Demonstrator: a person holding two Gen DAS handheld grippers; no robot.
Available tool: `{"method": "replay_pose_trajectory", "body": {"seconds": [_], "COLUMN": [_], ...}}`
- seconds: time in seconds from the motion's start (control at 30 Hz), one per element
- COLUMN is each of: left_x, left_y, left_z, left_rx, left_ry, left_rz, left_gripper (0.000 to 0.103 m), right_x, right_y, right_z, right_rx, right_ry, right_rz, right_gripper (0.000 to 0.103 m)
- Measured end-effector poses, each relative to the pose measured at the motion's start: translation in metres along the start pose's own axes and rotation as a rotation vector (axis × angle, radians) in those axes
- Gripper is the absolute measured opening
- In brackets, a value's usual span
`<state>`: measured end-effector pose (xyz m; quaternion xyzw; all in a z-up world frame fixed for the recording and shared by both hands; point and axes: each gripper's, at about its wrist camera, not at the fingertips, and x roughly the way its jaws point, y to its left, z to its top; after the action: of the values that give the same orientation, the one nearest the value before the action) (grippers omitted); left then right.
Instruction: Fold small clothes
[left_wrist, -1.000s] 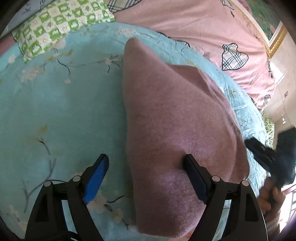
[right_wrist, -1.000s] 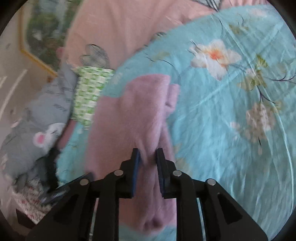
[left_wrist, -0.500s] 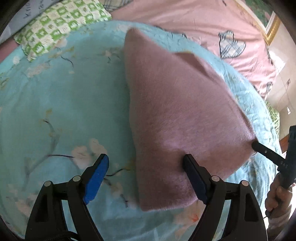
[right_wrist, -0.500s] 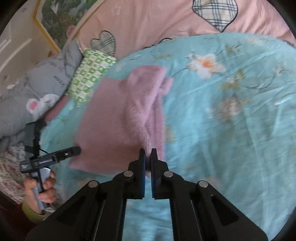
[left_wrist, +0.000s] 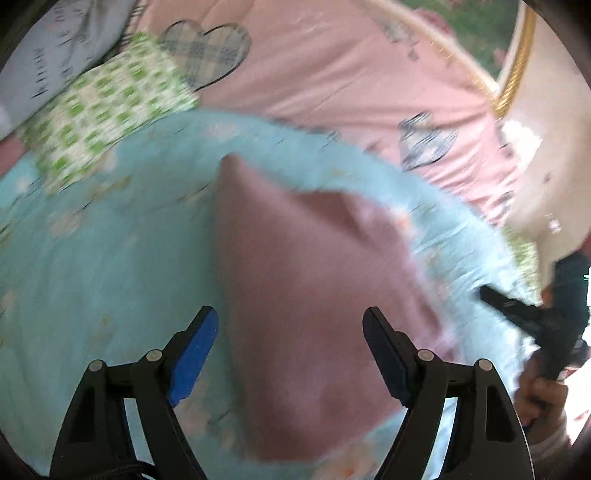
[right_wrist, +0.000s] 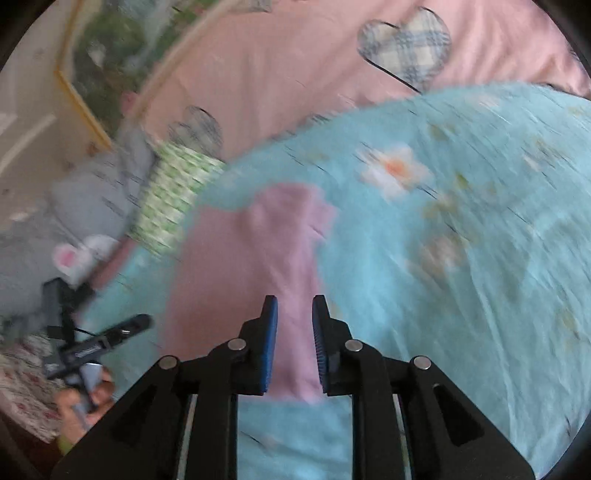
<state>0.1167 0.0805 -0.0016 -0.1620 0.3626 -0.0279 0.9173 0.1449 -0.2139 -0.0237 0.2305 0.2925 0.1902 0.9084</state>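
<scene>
Pink garment (left_wrist: 314, 295) | fuzzy, folded, flat on blue floral bedsheet (left_wrist: 92, 258) | left gripper (left_wrist: 290, 350) wide, closing slightly, empty | right gripper (right_wrist: 294, 339) narrow, opening, cloth seen between pads, ungripped

A home bedroom: floral blue bedsheet (right_wrist: 461, 258), pink heart-patched quilt (left_wrist: 332, 74), pillows (left_wrist: 107, 110)

Blue floral bedspread (right_wrist: 461, 258) with pink garment (left_wrist: 295, 295) and green checked cloth (left_wrist: 107, 114) on it.

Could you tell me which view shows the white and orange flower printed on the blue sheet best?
The right wrist view: the flower sits whole, if blurred, on the blue sheet. The left wrist view shows only faint smeared blossoms.
</scene>
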Motion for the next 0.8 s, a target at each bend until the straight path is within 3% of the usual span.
{"method": "replay_pose_trajectory", "body": {"seconds": [0.13, 0.23, 0.3, 0.33, 0.4, 0.43, 0.47, 0.63, 0.8], "left_x": [0.038, 0.07, 0.095, 0.111, 0.139, 0.147, 0.151, 0.128, 0.066], "left_y": [0.0, 0.01, 0.02, 0.025, 0.031, 0.032, 0.03, 0.023, 0.008], "left_z": [0.031, 0.052, 0.059, 0.061, 0.058, 0.059, 0.061, 0.064, 0.026], "left_rx": [0.003, -0.028, -0.042, -0.045, -0.043, -0.025, -0.012, -0.014, -0.012], "left_ry": [0.029, 0.062, 0.106, 0.138, 0.203, 0.195, 0.2, 0.177, 0.11], "left_rz": [-0.014, -0.052, -0.082, -0.052, -0.004, 0.008, 0.019, 0.029, 0.025], "left_gripper": [0.071, 0.071, 0.071, 0.069, 0.061, 0.064, 0.064, 0.063, 0.063], "right_x": [0.048, 0.089, 0.11, 0.123, 0.144, 0.152, 0.154, 0.143, 0.092], "right_y": [0.02, 0.019, 0.013, 0.005, -0.014, -0.028, -0.037, -0.029, 0.004], "right_z": [0.021, 0.033, 0.035, 0.035, 0.034, 0.034, 0.034, 0.037, 0.033], "right_rx": [0.001, 0.057, 0.094, 0.119, 0.139, 0.169, 0.205, 0.174, 0.099], "right_ry": [0.05, 0.127, 0.17, 0.202, 0.233, 0.226, 0.218, 0.205, 0.137], "right_rz": [0.061, 0.106, 0.1, 0.08, -0.009, -0.007, 0.015, 0.014, -0.025], "right_gripper": [0.02, 0.02, 0.02, 0.02, 0.008, 0.0, 0.0, 0.0, 0.004]}}
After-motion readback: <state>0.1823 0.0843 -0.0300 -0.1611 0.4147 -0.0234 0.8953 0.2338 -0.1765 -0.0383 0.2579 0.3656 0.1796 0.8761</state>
